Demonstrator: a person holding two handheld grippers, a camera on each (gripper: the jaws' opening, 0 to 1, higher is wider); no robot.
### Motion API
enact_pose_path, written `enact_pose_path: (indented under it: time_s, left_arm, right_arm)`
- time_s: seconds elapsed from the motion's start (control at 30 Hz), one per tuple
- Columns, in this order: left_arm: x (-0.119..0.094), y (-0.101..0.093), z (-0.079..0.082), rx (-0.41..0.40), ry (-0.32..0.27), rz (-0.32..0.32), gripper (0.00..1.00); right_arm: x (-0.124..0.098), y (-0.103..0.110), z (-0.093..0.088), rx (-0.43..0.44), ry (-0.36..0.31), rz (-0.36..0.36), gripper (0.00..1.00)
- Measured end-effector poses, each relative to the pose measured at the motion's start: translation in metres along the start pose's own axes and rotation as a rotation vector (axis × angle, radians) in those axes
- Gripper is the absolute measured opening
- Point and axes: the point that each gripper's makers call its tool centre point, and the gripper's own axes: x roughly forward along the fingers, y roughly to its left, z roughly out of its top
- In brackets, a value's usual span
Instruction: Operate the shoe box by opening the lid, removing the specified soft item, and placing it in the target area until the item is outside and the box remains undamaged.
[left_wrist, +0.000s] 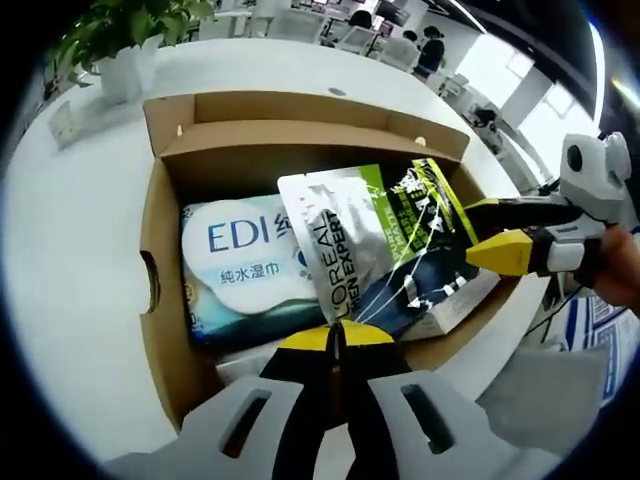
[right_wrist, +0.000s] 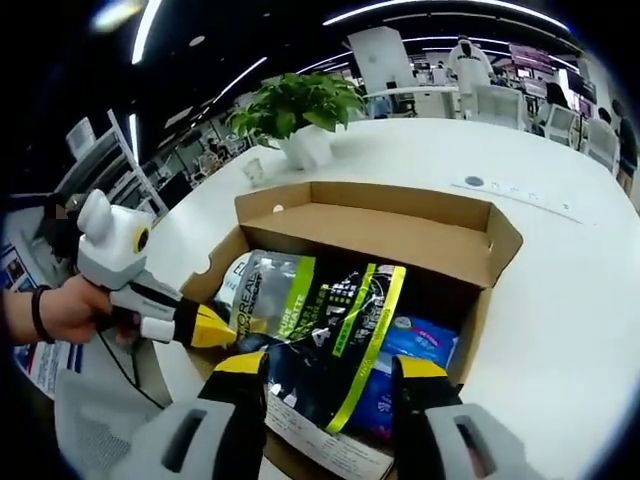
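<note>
Silver L'OREAL MEN EXPERT pouch (left_wrist: 345, 240) | EDI wipes (left_wrist: 245, 262) | left tongs (left_wrist: 336, 335) pinch pouch | right tongs (right_wrist: 330, 368) spread

1. The cardboard box (right_wrist: 470, 240) is standing open on the white table (right_wrist: 560, 300), so the way in from above is lying free.
2. The silver pouch (left_wrist: 345, 240) is blocking most of that opening, covering the blue wipes pack (left_wrist: 240, 260).
3. A potted plant (right_wrist: 300, 115) is crowding the table's far edge.
4. Bare tabletop is stretching wide beside the box.
</note>
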Motion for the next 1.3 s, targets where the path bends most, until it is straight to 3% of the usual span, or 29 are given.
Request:
enact_pose_path:
  time_s: [0.27,0.43,0.53,0.57,0.6,0.63,0.67,0.7,1.3]
  left_arm:
    - [0.001,0.0,0.0,0.0,0.002,-0.001,0.01]
    - [0.001,0.0,0.0,0.0,0.001,-0.002,0.01]
    - [0.001,0.0,0.0,-0.002,0.002,-0.002,0.01]
    - [0.001,0.0,0.0,-0.004,0.002,-0.002,0.01]
    - [0.001,0.0,-0.001,-0.007,0.002,-0.001,0.01]
    - [0.001,0.0,-0.001,-0.01,0.001,-0.002,0.01]
    - [0.001,0.0,-0.001,-0.011,0.001,-0.004,0.01]
    - [0.001,0.0,-0.001,-0.011,0.001,-0.004,0.01]
    - [-0.011,-0.005,0.007,-0.008,-0.034,-0.009,0.01]
  right_arm:
    - [0.004,-0.002,0.004,0.023,-0.004,0.01,0.42]
    - [0.01,-0.003,0.0,0.044,0.016,0.022,0.35]
    - [0.011,-0.004,0.0,0.066,0.011,0.02,0.28]
    - [0.011,-0.005,0.0,0.076,0.008,0.015,0.22]
    - [0.008,-0.012,0.0,0.101,0.0,-0.016,0.08]
    - [0.008,-0.012,0.0,0.109,-0.003,-0.004,0.05]
    - [0.009,-0.009,0.001,0.196,-0.016,0.024,0.04]
    - [0.008,-0.011,0.003,0.202,-0.032,0.023,0.02]
    - [-0.011,-0.003,0.002,0.139,-0.051,0.026,0.0]
